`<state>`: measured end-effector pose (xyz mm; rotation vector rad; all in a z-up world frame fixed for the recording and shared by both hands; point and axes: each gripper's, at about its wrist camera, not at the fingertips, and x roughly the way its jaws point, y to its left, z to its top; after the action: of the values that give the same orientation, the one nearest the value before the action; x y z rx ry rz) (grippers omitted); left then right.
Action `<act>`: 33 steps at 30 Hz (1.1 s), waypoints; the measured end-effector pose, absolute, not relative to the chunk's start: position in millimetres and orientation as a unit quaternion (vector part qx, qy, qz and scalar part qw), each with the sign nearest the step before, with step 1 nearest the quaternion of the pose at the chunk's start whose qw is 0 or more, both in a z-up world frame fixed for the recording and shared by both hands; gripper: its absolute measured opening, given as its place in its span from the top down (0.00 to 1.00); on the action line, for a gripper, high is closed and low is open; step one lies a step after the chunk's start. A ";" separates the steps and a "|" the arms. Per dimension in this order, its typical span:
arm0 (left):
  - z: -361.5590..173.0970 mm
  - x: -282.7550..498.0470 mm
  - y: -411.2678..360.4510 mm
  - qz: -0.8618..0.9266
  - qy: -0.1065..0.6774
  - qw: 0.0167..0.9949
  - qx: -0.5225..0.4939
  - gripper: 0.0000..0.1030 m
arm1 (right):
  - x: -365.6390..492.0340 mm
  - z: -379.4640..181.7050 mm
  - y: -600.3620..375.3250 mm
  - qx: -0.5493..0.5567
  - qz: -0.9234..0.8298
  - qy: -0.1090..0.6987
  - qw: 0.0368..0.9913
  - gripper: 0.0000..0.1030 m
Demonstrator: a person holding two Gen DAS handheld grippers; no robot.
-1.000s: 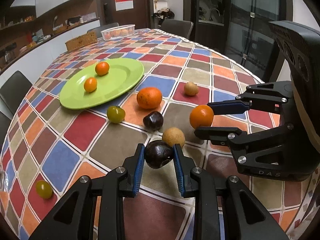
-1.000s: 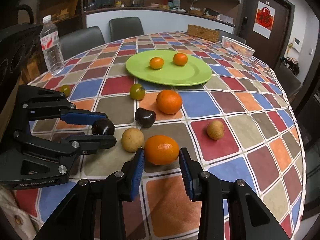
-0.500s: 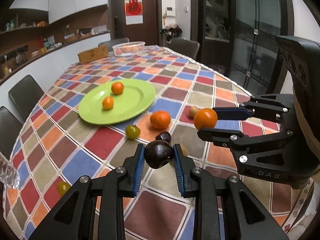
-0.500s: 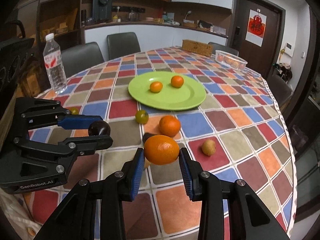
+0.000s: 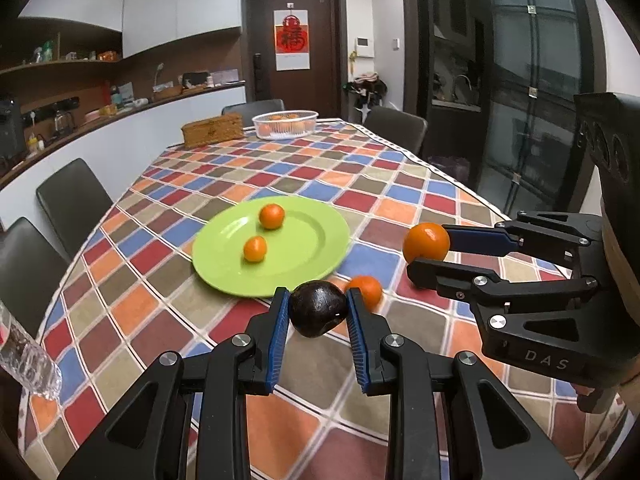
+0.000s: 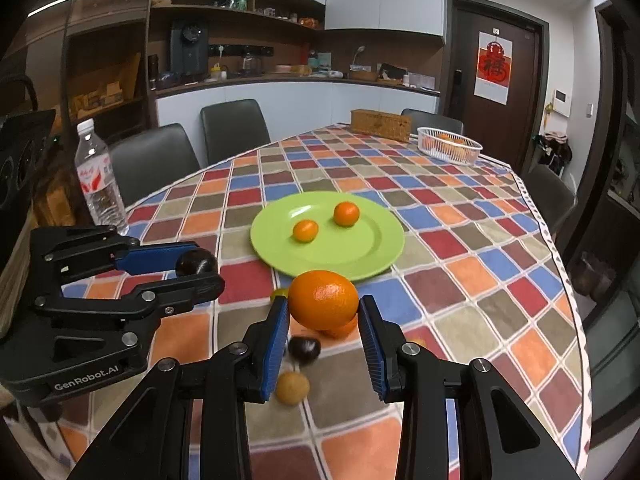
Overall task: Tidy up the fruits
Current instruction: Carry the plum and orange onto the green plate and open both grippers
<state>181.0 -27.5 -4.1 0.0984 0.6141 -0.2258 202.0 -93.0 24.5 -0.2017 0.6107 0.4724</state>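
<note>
**Both grippers loaded, held above the green plate's near edge**

My left gripper (image 5: 318,312) is clenched on a dark plum (image 5: 317,313), the blue pads pressed against both its sides, and it hangs clear of the surface (image 5: 140,312) just short of the green plate (image 5: 312,240). My right gripper (image 6: 324,312) is grasping a large orange (image 6: 323,299) the same way, lifted off the checkered cloth and level with the plate's near rim. In the right wrist view the left gripper sits well to the left of the plate with the plum at its tips.

On the plate I see two small tangerines (image 5: 272,216), near each other and left of its centre in the left wrist view. On my side of the plate a loose orange (image 5: 366,290) lies on the cloth, and the right view shows a second dark plum (image 6: 305,350) and a small tan fruit (image 6: 293,388) closer to me. A water bottle (image 6: 98,178) stands upright far left of the plate. Beyond the plate, at the far end, sit a white basket (image 6: 450,146) holding orange fruit and a wicker box (image 6: 380,120) beside it.
</note>
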 end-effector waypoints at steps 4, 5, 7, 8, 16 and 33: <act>-2.6 195.8 -21.8 -0.103 0.297 0.947 0.058 0.72 | 213.5 28.4 -87.4 -0.092 0.231 0.298 0.922 0.65; -2.2 200.0 -20.6 -0.102 0.296 0.948 0.061 0.72 | 216.8 29.4 -85.0 -0.092 0.230 0.297 0.922 0.65; -1.3 206.9 -17.6 -0.099 0.293 0.949 0.065 0.72 | 225.0 31.2 -80.3 -0.091 0.230 0.297 0.922 0.65; -0.4 212.8 -15.2 -0.098 0.292 0.949 0.065 0.72 | 229.0 31.8 -78.1 -0.091 0.230 0.297 0.922 0.65; 6.8 251.6 -0.9 -0.102 0.301 0.947 0.051 0.72 | 264.4 36.0 -65.2 -0.084 0.232 0.306 0.920 0.65; -10.4 346.7 26.1 -0.114 0.368 0.923 0.017 0.72 | 364.9 19.3 -46.8 -0.087 0.221 0.379 0.894 0.64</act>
<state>346.7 26.1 -10.4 0.0343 0.7555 -0.2335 364.9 -46.8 19.3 -0.1811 0.7868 0.4584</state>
